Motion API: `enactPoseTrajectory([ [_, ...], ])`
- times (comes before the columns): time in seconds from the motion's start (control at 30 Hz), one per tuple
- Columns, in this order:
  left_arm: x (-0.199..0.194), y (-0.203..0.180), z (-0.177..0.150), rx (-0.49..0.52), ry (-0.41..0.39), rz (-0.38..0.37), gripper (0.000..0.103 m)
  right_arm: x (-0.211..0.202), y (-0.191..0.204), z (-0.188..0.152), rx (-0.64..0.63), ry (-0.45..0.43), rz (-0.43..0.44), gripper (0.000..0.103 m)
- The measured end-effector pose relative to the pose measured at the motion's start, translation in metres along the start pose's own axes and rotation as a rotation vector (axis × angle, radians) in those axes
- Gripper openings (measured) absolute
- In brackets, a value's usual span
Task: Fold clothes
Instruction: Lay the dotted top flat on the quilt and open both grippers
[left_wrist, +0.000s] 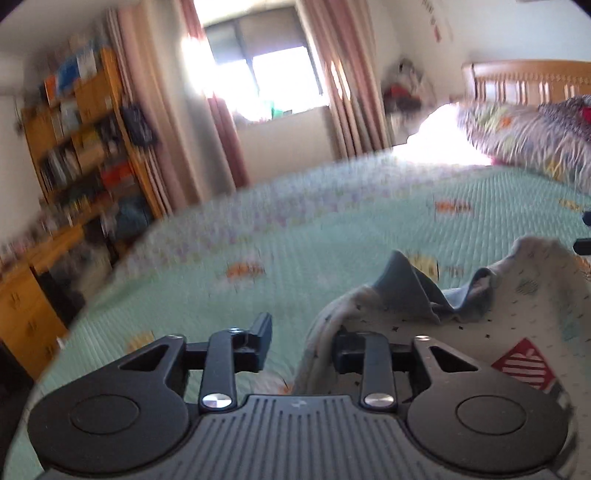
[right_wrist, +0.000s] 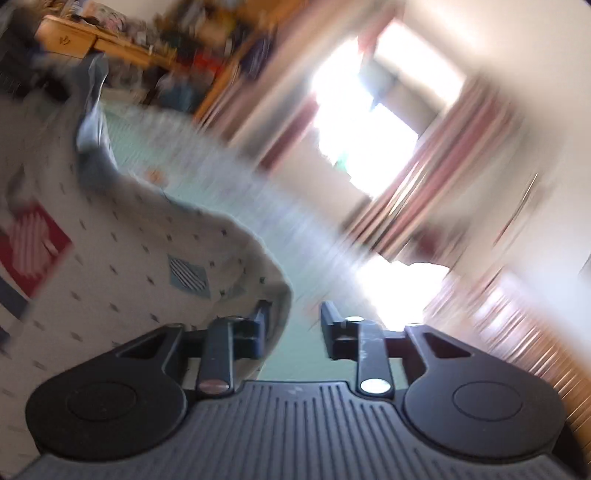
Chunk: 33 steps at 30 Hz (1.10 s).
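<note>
A white garment (left_wrist: 461, 343) with small dark specks, a red striped patch (left_wrist: 522, 363) and a blue-grey collar (left_wrist: 417, 291) lies rumpled on the mint-green bedspread (left_wrist: 258, 236). My left gripper (left_wrist: 303, 343) is open at the garment's left edge, and the cloth drapes against its right finger (left_wrist: 343, 349). In the right wrist view the same garment (right_wrist: 129, 258) fills the left side, with the red patch (right_wrist: 29, 243) and the collar (right_wrist: 90, 122) raised. My right gripper (right_wrist: 295, 325) is open, the hem curling over its left finger (right_wrist: 260, 328). Both views are motion-blurred.
The bedspread (right_wrist: 207, 155) stretches ahead of the garment. A wooden bookshelf and desk (left_wrist: 85, 140) stand left of the bed, with a bright window (left_wrist: 266, 74) and pink curtains (left_wrist: 343, 92) behind. A patterned quilt (left_wrist: 524, 136) is heaped by the wooden headboard (left_wrist: 532, 81).
</note>
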<state>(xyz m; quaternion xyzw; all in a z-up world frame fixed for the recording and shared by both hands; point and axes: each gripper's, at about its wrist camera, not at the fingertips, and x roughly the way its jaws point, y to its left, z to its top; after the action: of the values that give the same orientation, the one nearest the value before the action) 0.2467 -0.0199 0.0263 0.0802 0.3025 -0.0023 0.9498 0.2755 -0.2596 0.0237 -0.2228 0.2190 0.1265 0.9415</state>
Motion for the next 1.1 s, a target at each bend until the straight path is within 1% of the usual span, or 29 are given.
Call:
enactPoseTrajectory([
  [0.03, 0.032, 0.003, -0.005, -0.025, 0.092, -0.019, 0.053, 0.014, -0.008, -0.014, 0.127, 0.044, 0.100, 0.034],
  [0.07, 0.043, 0.018, -0.027, -0.104, 0.115, -0.065, 0.052, 0.017, -0.013, -0.027, 0.225, 0.052, 0.166, 0.034],
  [0.1, 0.045, 0.026, -0.042, -0.137, 0.100, -0.079, 0.052, 0.016, -0.015, -0.041, 0.303, 0.041, 0.208, 0.034],
  [0.13, 0.043, 0.026, -0.053, -0.121, 0.098, -0.067, 0.053, 0.013, -0.016, -0.055, 0.358, 0.032, 0.236, 0.035],
  [0.2, 0.039, 0.028, -0.076, -0.086, 0.093, -0.040, 0.056, 0.003, -0.011, -0.079, 0.420, 0.022, 0.264, 0.036],
  [0.23, 0.032, 0.031, -0.084, -0.105, 0.088, -0.048, 0.058, -0.002, -0.006, -0.089, 0.445, 0.021, 0.276, 0.037],
  [0.3, 0.015, 0.038, -0.098, -0.153, 0.079, -0.058, 0.071, -0.015, 0.004, -0.107, 0.490, 0.019, 0.300, 0.041],
  [0.33, 0.005, 0.041, -0.105, -0.182, 0.074, -0.060, 0.074, -0.023, 0.010, -0.114, 0.503, 0.017, 0.310, 0.050],
  [0.37, -0.004, 0.041, -0.110, -0.180, 0.079, -0.049, 0.080, -0.031, 0.015, -0.122, 0.515, 0.016, 0.320, 0.058],
  [0.4, -0.013, 0.041, -0.116, -0.178, 0.083, -0.037, 0.083, -0.039, 0.021, -0.130, 0.528, 0.014, 0.330, 0.061],
  [0.47, -0.026, 0.033, -0.121, -0.137, 0.118, 0.025, 0.085, -0.058, 0.035, -0.141, 0.549, 0.031, 0.370, 0.067],
  [0.53, -0.038, 0.028, -0.130, -0.116, 0.162, 0.059, 0.088, -0.067, 0.044, -0.149, 0.592, 0.061, 0.401, 0.069],
  [0.67, -0.056, 0.021, -0.152, -0.141, 0.212, 0.027, 0.089, -0.070, 0.064, -0.164, 0.666, 0.151, 0.458, 0.070],
  [0.77, -0.067, 0.015, -0.166, -0.155, 0.235, 0.021, 0.089, -0.070, 0.083, -0.168, 0.629, 0.202, 0.433, 0.071],
  [0.83, -0.073, 0.013, -0.171, -0.160, 0.242, 0.015, 0.089, -0.073, 0.096, -0.167, 0.587, 0.196, 0.435, 0.074],
  [0.9, -0.079, 0.011, -0.175, -0.159, 0.246, 0.016, 0.089, -0.077, 0.111, -0.165, 0.477, 0.183, 0.399, 0.075],
  [1.0, -0.084, 0.009, -0.179, -0.153, 0.246, 0.022, 0.089, -0.089, 0.131, -0.164, 0.240, 0.159, 0.284, 0.075],
  [1.03, -0.086, 0.010, -0.180, -0.152, 0.246, 0.023, 0.089, -0.093, 0.132, -0.165, 0.186, 0.150, 0.252, 0.076],
  [1.07, -0.088, 0.010, -0.181, -0.152, 0.246, 0.025, 0.090, -0.098, 0.131, -0.165, 0.149, 0.149, 0.232, 0.079],
  [1.1, -0.089, 0.010, -0.182, -0.151, 0.244, 0.025, 0.090, -0.102, 0.130, -0.165, 0.113, 0.147, 0.212, 0.080],
])
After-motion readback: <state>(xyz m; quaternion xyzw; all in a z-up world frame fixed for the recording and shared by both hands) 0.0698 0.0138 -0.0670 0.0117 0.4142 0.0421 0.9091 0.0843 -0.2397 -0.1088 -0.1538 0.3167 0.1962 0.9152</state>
